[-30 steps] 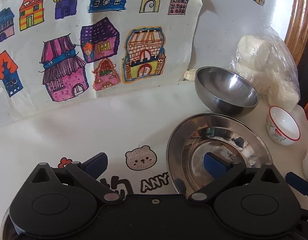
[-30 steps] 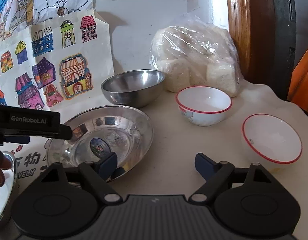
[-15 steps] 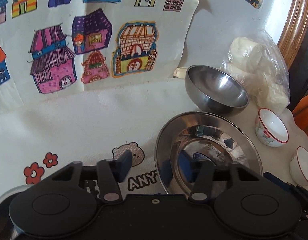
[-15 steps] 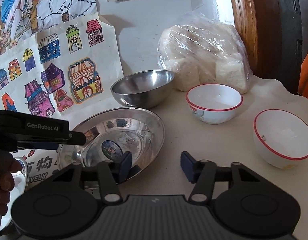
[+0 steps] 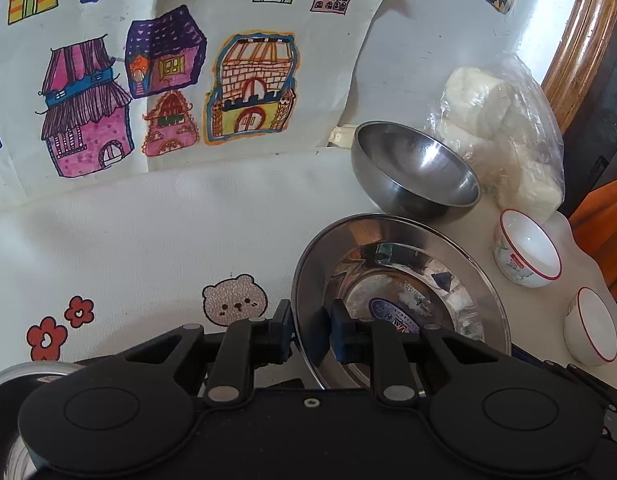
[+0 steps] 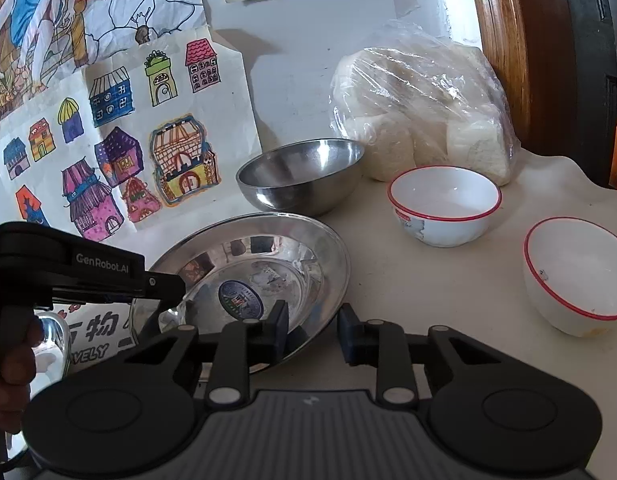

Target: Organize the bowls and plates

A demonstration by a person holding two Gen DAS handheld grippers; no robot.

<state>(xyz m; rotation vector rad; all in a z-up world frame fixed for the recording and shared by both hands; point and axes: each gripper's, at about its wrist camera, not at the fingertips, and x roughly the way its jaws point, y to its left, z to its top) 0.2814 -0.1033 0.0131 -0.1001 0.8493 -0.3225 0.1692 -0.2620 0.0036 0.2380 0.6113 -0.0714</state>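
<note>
Stainless-steel, wide, shallow round plate (image 5: 400, 280) lay on the white cloth-covered bench (image 5: 148, 232), just in front of the deeper round steel bowl (image 5: 416, 170) and left of two white, red-rimmed ceramic bowls (image 6: 444, 204) (image 6: 576, 276). Near-left rim of the plate sat between the blue pads of the left claw (image 5: 310, 330): one pad outside the rim, the other inside over the sloping wall, gap narrowed almost to the metal's thickness. Judged closed on the rim, though actual contact of the inner pad could not be confirmed. Right claw (image 6: 312, 330) hung part-open, nothing between the pads; left pad over the plate's near-right edge, right pad over bare bench.

Handling, as judged from appearance:
- Thin pressed steel: light, stiff, not fragile, but polished and slippery; likely to pivot or slide in a single edge pinch.
- Best hold: the flat outer rim, pads square across it, well seated rather than at the extreme lip.
- Second hold on the opposite rim advisable, to prevent sagging and swinging.
- Ceramic bowls heavier and chippable; wall-and-rim pinch, gentle set-down.

Also shown: clear plastic bag of white lumps (image 6: 420, 112) against the wall behind the bowls; another steel vessel (image 5: 12, 376) at the lower left, only partly seen.
</note>
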